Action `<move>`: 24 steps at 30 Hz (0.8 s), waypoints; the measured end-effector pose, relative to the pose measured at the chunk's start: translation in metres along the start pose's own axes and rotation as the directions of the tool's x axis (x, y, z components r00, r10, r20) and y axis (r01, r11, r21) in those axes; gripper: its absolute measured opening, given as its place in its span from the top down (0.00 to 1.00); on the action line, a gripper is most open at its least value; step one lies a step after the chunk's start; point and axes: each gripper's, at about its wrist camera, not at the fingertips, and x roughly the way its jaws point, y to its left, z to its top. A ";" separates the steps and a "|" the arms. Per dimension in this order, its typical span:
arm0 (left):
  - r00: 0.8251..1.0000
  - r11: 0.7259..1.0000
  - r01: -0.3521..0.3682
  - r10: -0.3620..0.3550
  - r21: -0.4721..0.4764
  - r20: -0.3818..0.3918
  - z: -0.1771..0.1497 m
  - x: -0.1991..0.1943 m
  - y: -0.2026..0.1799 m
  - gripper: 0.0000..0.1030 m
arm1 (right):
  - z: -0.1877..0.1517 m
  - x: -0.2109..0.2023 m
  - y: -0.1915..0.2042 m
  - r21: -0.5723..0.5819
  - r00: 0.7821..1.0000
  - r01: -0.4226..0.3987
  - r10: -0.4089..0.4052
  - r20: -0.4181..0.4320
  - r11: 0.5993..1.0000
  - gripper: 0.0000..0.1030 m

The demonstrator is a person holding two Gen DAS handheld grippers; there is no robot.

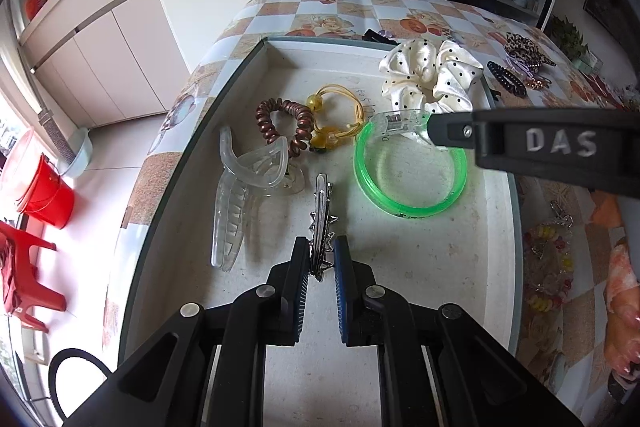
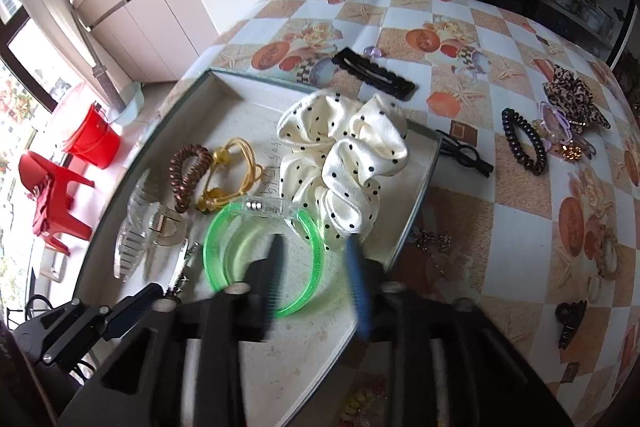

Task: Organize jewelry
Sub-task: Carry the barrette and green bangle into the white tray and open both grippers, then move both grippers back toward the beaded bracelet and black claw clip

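A pale tray (image 1: pixel 276 51) (image 2: pixel 420 183) holds a clear claw clip (image 1: pixel 248 183) (image 2: pixel 148 227), a brown coil tie (image 1: pixel 288 123) (image 2: pixel 188 167), a yellow bead tie (image 1: pixel 336 119) (image 2: pixel 236 171), a green bangle (image 1: pixel 408 171) (image 2: pixel 264 259) and a dotted cream scrunchie (image 1: pixel 432 71) (image 2: pixel 344 155). My left gripper (image 1: pixel 322 259) has its jaws around a silver spiked clip (image 1: pixel 320 219) (image 2: pixel 182 267) lying on the tray, slightly apart from it. My right gripper (image 2: pixel 314 247) is open above the bangle and scrunchie, motion-blurred; one finger (image 1: pixel 556 143) shows in the left wrist view.
On the checkered tablecloth (image 2: pixel 500 39) outside the tray lie a black snap clip (image 2: pixel 374 73), a black clip (image 2: pixel 464 151), a black coil tie (image 2: pixel 524 141), a leopard scrunchie (image 2: pixel 572 93), a dark claw clip (image 2: pixel 570 321) and a beaded bracelet (image 1: pixel 548 267). A red bucket (image 1: pixel 48 191) stands on the floor.
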 end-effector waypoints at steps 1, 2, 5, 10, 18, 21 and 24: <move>1.000 1.000 -0.003 0.003 0.001 0.006 0.000 -0.002 0.000 0.86 | 0.000 -0.006 0.000 0.001 1.000 -0.001 0.001 0.014 1.000 0.46; 1.000 1.000 -0.007 0.007 0.001 0.013 -0.001 -0.004 0.000 0.86 | -0.001 -0.010 -0.001 0.004 1.000 -0.005 0.005 0.021 1.000 0.46; 1.000 1.000 -0.013 0.013 0.003 0.028 0.000 -0.009 -0.002 0.86 | -0.005 -0.025 -0.006 0.030 0.999 -0.023 0.022 0.044 0.999 0.45; 0.998 1.000 -0.027 0.026 0.012 0.054 0.000 -0.015 -0.007 0.86 | -0.020 -0.049 -0.017 0.066 0.996 -0.039 0.033 0.082 0.997 0.43; 0.997 1.000 -0.020 0.021 -0.008 0.073 -0.001 -0.027 -0.007 0.41 | -0.050 -0.075 -0.041 0.121 0.993 -0.052 0.038 0.115 0.991 0.42; 0.990 0.998 -0.043 0.047 -0.034 0.134 -0.005 -0.041 -0.006 0.00 | -0.062 -0.081 -0.047 0.129 0.992 -0.059 0.044 0.117 0.990 0.41; 0.990 0.999 -0.034 0.038 -0.032 0.139 -0.007 -0.047 -0.006 0.00 | -0.075 -0.088 -0.053 0.137 0.991 -0.057 0.040 0.125 0.989 0.36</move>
